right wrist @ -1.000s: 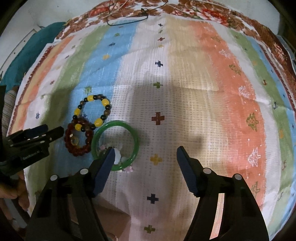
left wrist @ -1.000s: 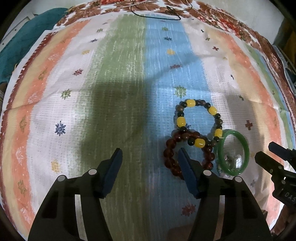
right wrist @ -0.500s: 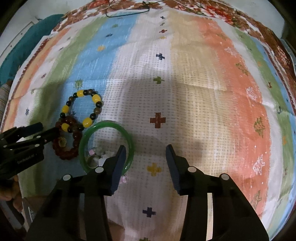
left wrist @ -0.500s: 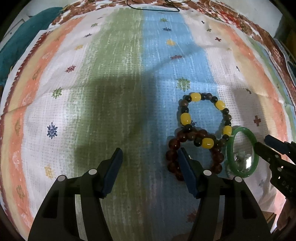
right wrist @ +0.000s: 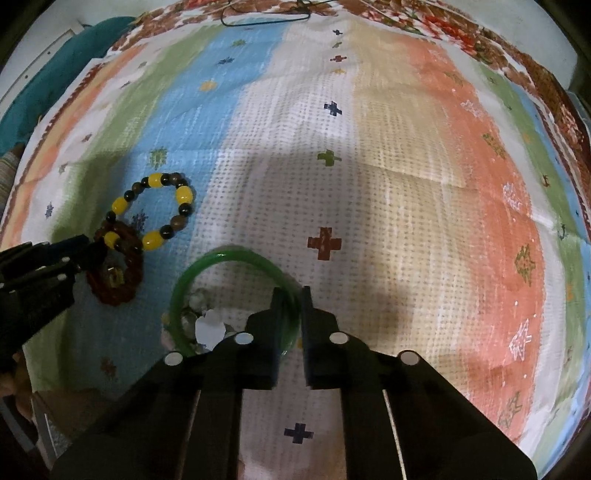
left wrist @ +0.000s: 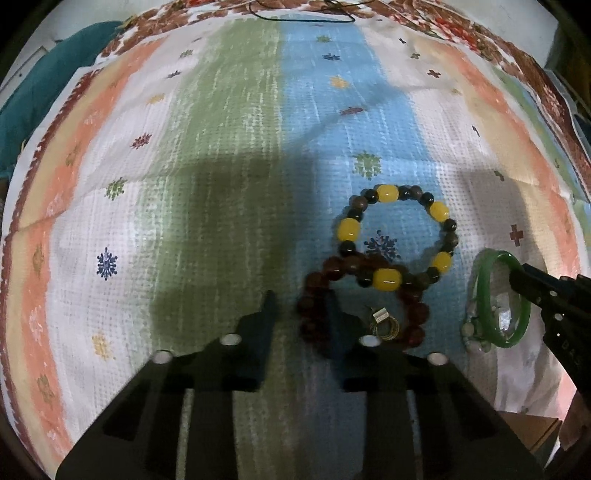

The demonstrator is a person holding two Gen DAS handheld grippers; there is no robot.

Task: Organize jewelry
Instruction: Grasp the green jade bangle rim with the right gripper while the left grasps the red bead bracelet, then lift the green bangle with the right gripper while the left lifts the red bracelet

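The right gripper (right wrist: 291, 295) has its jaws clamped on the near right rim of the green bangle (right wrist: 207, 262), which lies on the striped cloth (right wrist: 406, 184); the left gripper (left wrist: 301, 306) has its jaws closing, with the left arc of the dark red bead bracelet (left wrist: 314, 284) between them — whether the pads press on it yet I cannot tell, as that spot is blurred. The yellow-and-dark bead bracelet (left wrist: 399, 236) lies across the far edge of the red one, so the two overlap and touch. A small coil of gold-coloured rings (left wrist: 384, 325) sits inside the red bracelet's loop. Pale little beads or stones (right wrist: 195, 306) lie inside the bangle, along with a white scrap, close to the right gripper's inner finger. The left wrist view shows the gold rings clearly; the right wrist view catches them only as a dim glint. The right wrist view alone shows the broad orange stripe of bare cloth off to the right. At the cloth's far edge lies a thin dark cord (right wrist: 266, 18), and a teal fabric (left wrist: 37, 92) bunches beyond the left border.
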